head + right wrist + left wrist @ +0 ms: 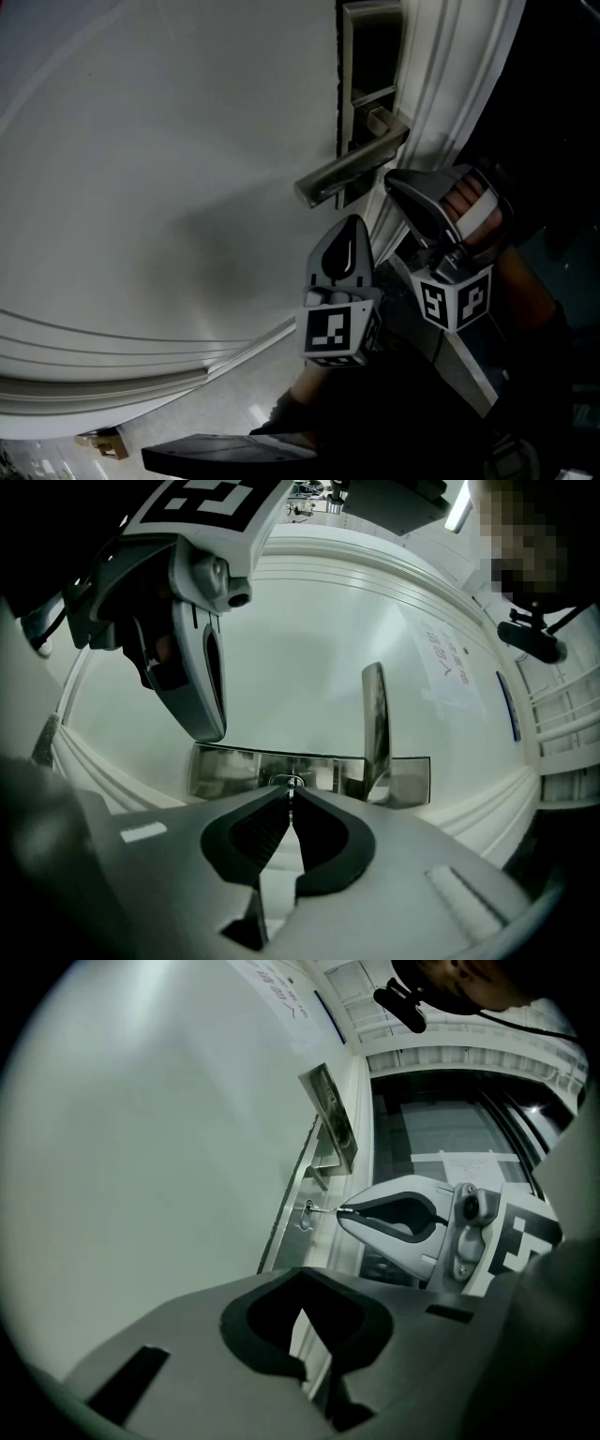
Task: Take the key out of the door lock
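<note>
Both jaws of the right hand-held gripper point(291, 797) pinched the thin metal key point(324, 1210), its shank running straight ahead into the steel door lock point(306, 1213); the left hand-held gripper point(300, 1312) hung closed and empty, farther off.

Head cam steeply down, L+R gripper views close, sharing door lock point(307, 1213)

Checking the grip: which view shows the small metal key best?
The left gripper view: the thin metal key spans side-on from the silver lock to the right tool. The right gripper view shows it edge-on between shut jaws; the head view hides it.
</note>
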The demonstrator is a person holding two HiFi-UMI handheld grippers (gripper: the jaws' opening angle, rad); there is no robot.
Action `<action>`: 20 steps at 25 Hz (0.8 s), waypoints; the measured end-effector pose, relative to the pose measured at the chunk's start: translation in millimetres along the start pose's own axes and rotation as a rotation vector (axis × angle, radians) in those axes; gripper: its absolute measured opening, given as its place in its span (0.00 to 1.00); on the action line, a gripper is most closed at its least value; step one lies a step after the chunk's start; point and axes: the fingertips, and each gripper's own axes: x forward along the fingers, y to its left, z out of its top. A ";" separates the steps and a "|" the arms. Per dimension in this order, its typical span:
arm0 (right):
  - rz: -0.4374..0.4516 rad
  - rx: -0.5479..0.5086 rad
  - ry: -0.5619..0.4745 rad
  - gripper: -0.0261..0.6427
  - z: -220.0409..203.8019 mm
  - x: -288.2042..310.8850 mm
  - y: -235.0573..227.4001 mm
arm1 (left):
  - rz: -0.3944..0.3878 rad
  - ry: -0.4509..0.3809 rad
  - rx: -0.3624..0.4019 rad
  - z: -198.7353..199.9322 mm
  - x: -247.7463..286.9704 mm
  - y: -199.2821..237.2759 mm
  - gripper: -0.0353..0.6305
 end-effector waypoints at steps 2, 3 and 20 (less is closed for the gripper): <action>0.000 -0.001 0.000 0.06 0.2 -0.3 -0.1 | 0.005 -0.011 -0.003 -0.7 0.8 1.3 0.05; 0.001 -0.001 0.001 0.06 0.2 -0.4 -0.1 | 0.004 -0.012 -0.003 -0.4 0.9 1.4 0.05; 0.005 -0.004 0.003 0.06 -0.2 -2.6 1.7 | -0.009 0.001 -0.009 -1.2 0.5 -2.0 0.05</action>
